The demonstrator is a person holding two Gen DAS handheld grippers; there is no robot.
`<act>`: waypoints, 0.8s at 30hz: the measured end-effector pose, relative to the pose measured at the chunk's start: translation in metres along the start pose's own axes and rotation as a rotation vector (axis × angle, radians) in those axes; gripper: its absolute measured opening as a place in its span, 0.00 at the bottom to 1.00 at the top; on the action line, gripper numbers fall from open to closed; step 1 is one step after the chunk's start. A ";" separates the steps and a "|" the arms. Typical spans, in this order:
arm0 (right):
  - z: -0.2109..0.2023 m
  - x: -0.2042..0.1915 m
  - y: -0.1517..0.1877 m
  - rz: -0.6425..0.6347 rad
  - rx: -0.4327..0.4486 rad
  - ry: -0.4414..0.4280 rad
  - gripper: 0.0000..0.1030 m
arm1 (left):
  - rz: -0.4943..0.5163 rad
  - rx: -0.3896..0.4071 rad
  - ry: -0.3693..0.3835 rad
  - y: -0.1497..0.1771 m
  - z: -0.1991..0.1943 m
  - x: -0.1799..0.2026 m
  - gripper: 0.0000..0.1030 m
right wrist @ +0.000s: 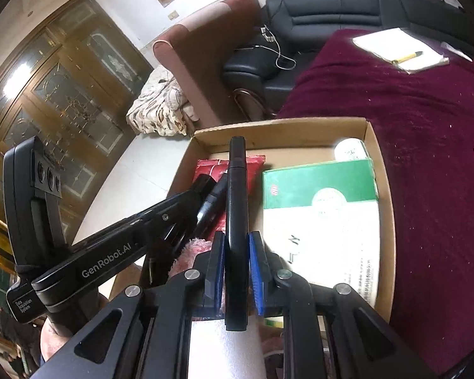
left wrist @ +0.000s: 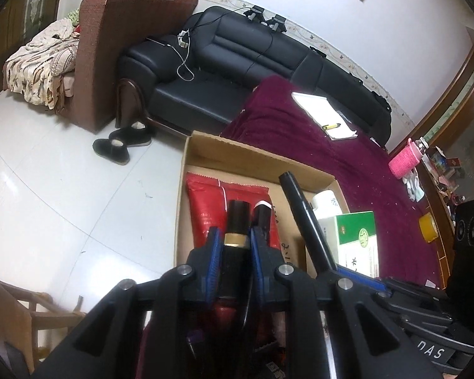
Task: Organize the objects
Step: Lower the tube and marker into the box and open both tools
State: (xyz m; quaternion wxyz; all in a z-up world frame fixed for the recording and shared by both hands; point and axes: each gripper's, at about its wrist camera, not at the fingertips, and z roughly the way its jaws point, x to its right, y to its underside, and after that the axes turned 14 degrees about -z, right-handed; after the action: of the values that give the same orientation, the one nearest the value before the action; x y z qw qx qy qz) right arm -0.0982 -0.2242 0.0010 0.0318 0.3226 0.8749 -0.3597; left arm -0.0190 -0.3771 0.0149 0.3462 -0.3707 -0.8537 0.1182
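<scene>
- Left wrist view gives me the widest read: the cardboard box (left wrist: pixel 262 158) sits at the edge of a bench draped in a maroon cloth (left wrist: pixel 316 132), and it already holds most of the load, so I judge the tidying well along.
- Inside the box, the green-and-white carton (right wrist: pixel 322 208) takes up the right half, flat on the floor of the box.
- The red foil pouch (left wrist: pixel 205 202) lies along the left side of the box, partly under my tools.
- A white bottle (right wrist: pixel 350 150) stands tucked in the far right corner, behind the carton.
- Still loose on the cloth, well apart from the box: a notepad (left wrist: pixel 322 107) with a yellow pen (left wrist: pixel 331 125) on it. Those may be what is left; I cannot say for sure they belong to the job.
- My right claw (right wrist: pixel 237 262) has a long black marker (right wrist: pixel 237 189) between its blue pads, slim, capped, pointing out over the box middle. A sliver of gap shows at the right pad, so I cannot tell whether the grip is firm.
- My left claw (left wrist: pixel 235 249) is clenched on a stubby black tube with a gold band (left wrist: pixel 237 221), hovering over the pouch.
- Both items are over the box but not yet set down.
</scene>
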 end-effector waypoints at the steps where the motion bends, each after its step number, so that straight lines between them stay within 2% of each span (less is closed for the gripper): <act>1: -0.001 0.000 0.000 0.003 -0.001 -0.008 0.20 | 0.000 0.000 0.000 0.000 0.000 0.001 0.18; 13: -0.039 0.001 0.010 0.031 0.054 -0.101 0.21 | -0.003 0.021 0.013 0.005 -0.015 0.001 0.23; 24: -0.088 0.029 0.040 0.101 0.102 -0.173 0.23 | 0.023 0.050 0.049 0.025 -0.040 0.019 0.29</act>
State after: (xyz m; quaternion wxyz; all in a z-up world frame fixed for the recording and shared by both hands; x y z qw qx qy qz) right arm -0.0816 -0.1298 0.0336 0.1086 0.3351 0.8323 -0.4281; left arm 0.0125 -0.3487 0.0418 0.3750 -0.3744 -0.8373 0.1344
